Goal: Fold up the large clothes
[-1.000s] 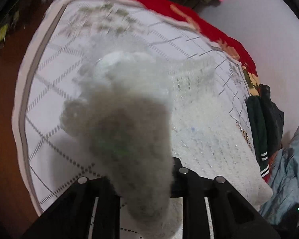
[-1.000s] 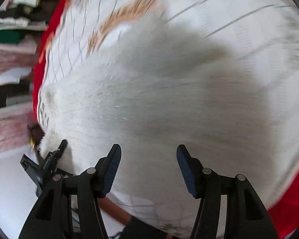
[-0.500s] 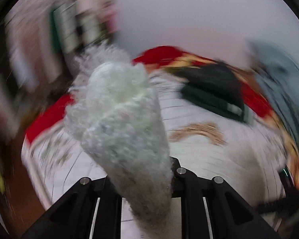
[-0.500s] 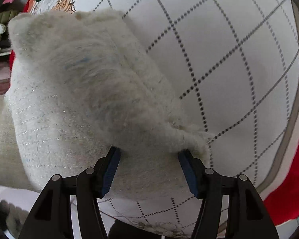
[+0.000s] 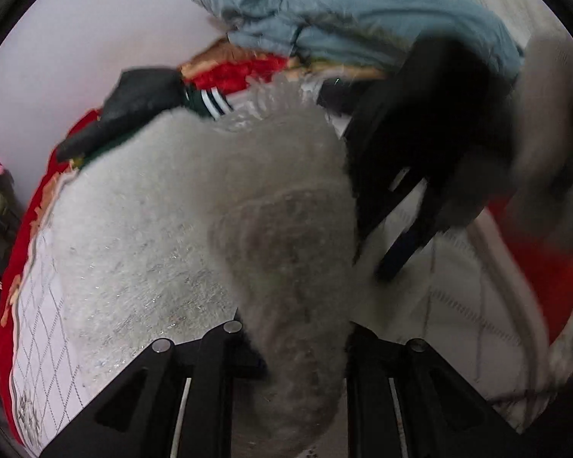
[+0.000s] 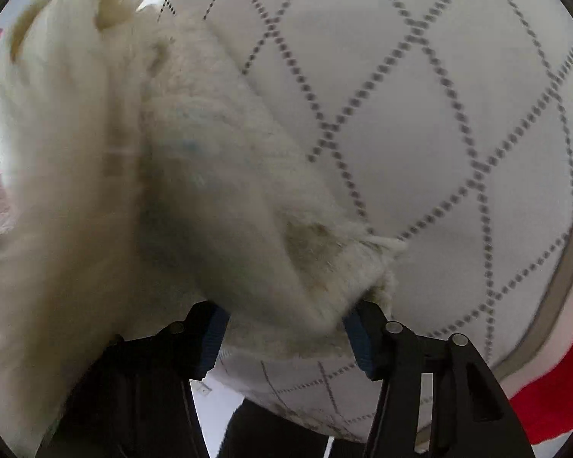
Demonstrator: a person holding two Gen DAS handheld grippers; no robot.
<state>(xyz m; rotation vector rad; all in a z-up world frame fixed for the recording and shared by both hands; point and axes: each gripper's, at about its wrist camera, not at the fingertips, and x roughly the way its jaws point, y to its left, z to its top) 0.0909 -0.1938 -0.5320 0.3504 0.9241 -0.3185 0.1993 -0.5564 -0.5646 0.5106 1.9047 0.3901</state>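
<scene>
Both grippers engage the fluffy white sweater [image 5: 179, 221]: left gripper [image 5: 298, 343] clamps a soft bunch, right gripper [image 6: 286, 328] brackets a limp fold, jaws wide; likely light, best gripped at edges

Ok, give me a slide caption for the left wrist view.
Left gripper clamps a fluffy white sweater over the quilt, right gripper alongside.

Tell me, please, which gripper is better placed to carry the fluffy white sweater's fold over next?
Probably the left gripper: it is shut on a bunch of the fluffy white sweater. The right gripper is open, the fabric loose between its pads.
</scene>
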